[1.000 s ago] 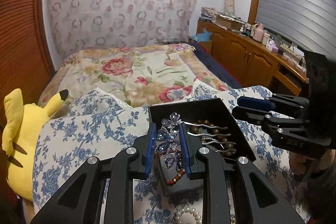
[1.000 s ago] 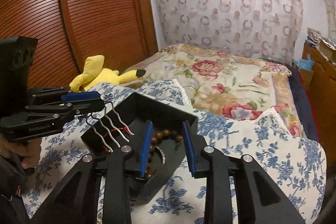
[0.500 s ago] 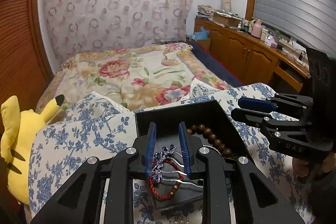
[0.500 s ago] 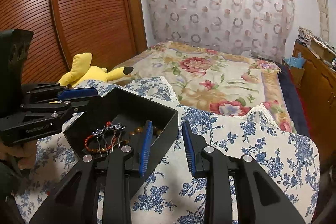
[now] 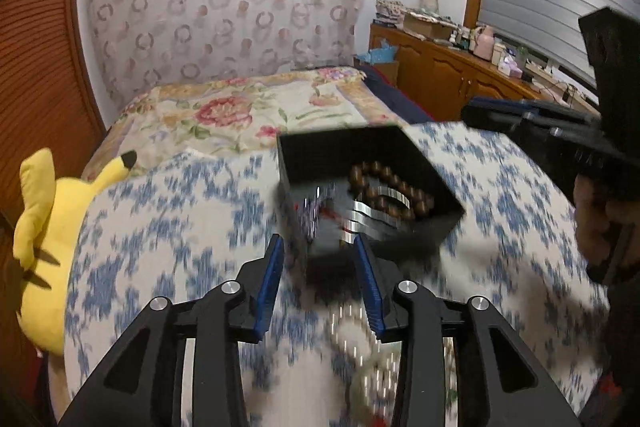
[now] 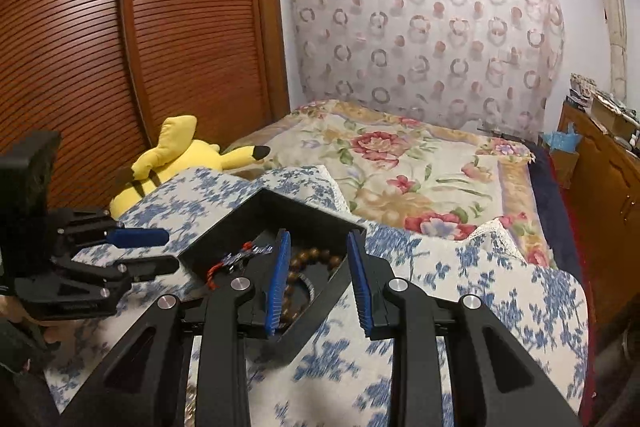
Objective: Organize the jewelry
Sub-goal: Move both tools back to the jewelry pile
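A black open box (image 5: 400,155) sits on the blue-flowered cloth (image 5: 180,227). Inside lie a brown bead bracelet (image 5: 394,189), a silver hair comb with purple crystals (image 5: 316,215) and a red cord bracelet. My left gripper (image 5: 318,277) is open and empty, just in front of the box's near edge. A pearl strand (image 5: 362,359) lies blurred on the cloth below it. In the right wrist view the box (image 6: 280,215) shows the beads (image 6: 316,259) and comb (image 6: 244,259). My right gripper (image 6: 318,277) is open and empty above the box's right rim.
A yellow plush toy (image 5: 44,227) lies at the left by the wooden slatted wardrobe (image 6: 120,47). A flowered bedspread (image 6: 400,163) stretches beyond the box. A wooden cabinet (image 5: 460,75) with clutter stands at the right.
My left gripper let go of the crystal hair comb into the box, opened and pulled back toward me. The right gripper stayed open beside the box.
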The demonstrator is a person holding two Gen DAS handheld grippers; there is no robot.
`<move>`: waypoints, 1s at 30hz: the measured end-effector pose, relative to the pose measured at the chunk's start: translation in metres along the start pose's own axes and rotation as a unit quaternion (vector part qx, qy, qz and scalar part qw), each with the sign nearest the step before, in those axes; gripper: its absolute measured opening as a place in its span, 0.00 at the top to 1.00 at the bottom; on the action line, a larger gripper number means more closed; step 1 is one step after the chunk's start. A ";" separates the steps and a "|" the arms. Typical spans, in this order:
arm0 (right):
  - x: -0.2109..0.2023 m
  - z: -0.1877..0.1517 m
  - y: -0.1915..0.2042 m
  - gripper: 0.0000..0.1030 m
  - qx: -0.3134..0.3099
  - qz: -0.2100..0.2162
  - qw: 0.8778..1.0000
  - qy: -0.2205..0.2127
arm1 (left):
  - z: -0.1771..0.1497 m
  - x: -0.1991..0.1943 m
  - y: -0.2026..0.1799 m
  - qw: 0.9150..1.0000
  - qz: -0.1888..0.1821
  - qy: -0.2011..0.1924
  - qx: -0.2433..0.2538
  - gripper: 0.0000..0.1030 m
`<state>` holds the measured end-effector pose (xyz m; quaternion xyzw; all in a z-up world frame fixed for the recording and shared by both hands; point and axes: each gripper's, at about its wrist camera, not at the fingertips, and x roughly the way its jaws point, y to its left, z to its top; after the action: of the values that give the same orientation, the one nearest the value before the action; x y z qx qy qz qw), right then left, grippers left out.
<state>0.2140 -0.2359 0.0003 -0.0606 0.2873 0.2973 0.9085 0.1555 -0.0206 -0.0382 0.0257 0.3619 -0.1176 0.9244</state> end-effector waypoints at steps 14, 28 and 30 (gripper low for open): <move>-0.020 -0.082 0.049 0.69 0.016 0.023 0.998 0.063 | -0.069 -0.027 -0.004 1.000 0.002 0.020 -0.005 0.41; -0.013 -0.116 0.115 0.69 -0.025 0.066 0.991 0.113 | -0.097 -0.043 0.014 0.999 0.037 0.022 -0.018 0.12; -0.011 -0.118 0.121 0.69 -0.030 0.070 0.990 0.122 | -0.099 -0.045 0.014 0.999 0.037 0.021 -0.020 0.12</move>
<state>0.0796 -0.1764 -0.0841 -0.1035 0.3908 0.3587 0.8413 0.0611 0.0156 -0.0813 0.0226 0.3827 -0.0753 0.9205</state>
